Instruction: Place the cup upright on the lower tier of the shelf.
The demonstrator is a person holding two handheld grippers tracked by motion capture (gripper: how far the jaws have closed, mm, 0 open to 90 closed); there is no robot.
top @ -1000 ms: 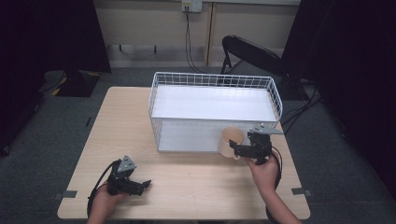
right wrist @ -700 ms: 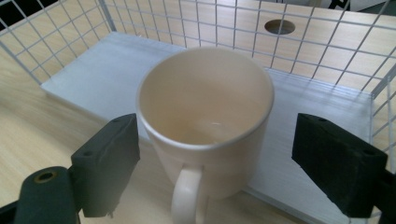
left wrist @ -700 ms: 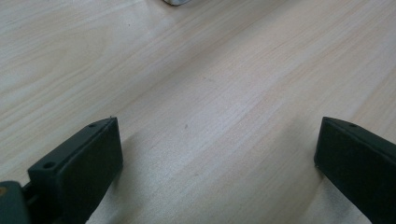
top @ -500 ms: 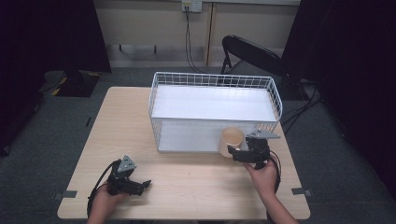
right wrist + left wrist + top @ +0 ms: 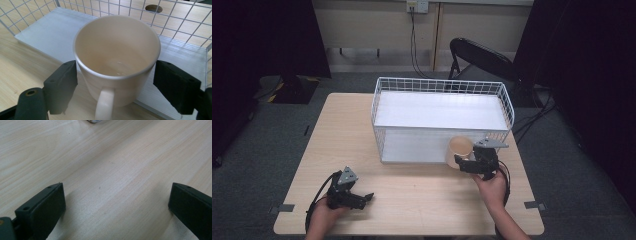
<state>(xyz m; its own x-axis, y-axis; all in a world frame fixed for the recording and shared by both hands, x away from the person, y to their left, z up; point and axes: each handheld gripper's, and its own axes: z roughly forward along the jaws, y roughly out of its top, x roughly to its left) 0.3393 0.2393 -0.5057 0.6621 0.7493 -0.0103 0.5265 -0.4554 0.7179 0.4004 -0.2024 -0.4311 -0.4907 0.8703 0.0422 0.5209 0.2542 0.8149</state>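
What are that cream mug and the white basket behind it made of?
The cream mug with a handle looks like glazed ceramic: thick rim, soft sheen inside. The white wire basket seems to be coated metal wire, a thin welded grid; its pale floor looks like a plastic sheet, though that is uncertain.

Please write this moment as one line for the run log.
left tongs: open, empty, above table | right tongs: have just been closing, mug between, contact unclear | mug: upright, by wire basket
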